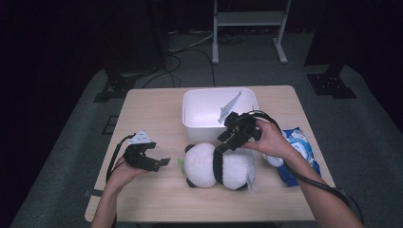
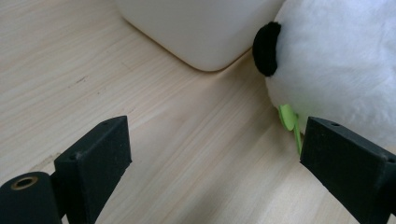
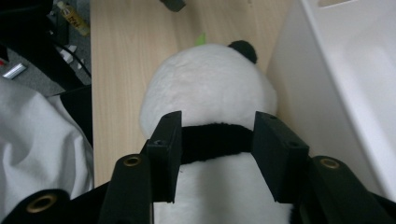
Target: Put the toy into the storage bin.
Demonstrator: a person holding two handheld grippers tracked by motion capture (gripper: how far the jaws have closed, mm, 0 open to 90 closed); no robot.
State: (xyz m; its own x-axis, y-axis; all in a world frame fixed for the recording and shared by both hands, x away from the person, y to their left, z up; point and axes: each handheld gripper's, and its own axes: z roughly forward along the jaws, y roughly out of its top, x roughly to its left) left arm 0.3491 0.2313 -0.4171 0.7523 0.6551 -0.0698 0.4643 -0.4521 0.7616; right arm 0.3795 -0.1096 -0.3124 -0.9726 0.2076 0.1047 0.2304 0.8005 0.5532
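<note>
A black-and-white panda plush [image 1: 223, 166] lies on its side on the wooden table [image 1: 152, 109], just in front of a white bin [image 1: 190, 107]. My right gripper [image 1: 223, 142] hovers at the plush's back. In the right gripper view its jaws [image 3: 217, 135] straddle the black band of the plush [image 3: 205, 84] without clearly squeezing it, so it reads as open. My left gripper [image 1: 160, 153] rests low on the table left of the plush. Its jaws [image 2: 215, 144] stand wide open over bare wood. The plush's head [image 2: 336, 56] and a green tag [image 2: 288, 119] sit by the right jaw.
The white bin [image 3: 289, 84] stands close behind the plush, and its rounded corner [image 2: 196, 28] is near the left gripper. A blue-and-white packet [image 1: 297, 147] lies at the table's right edge under the right forearm. Cables and metal stands sit on the floor beyond the table.
</note>
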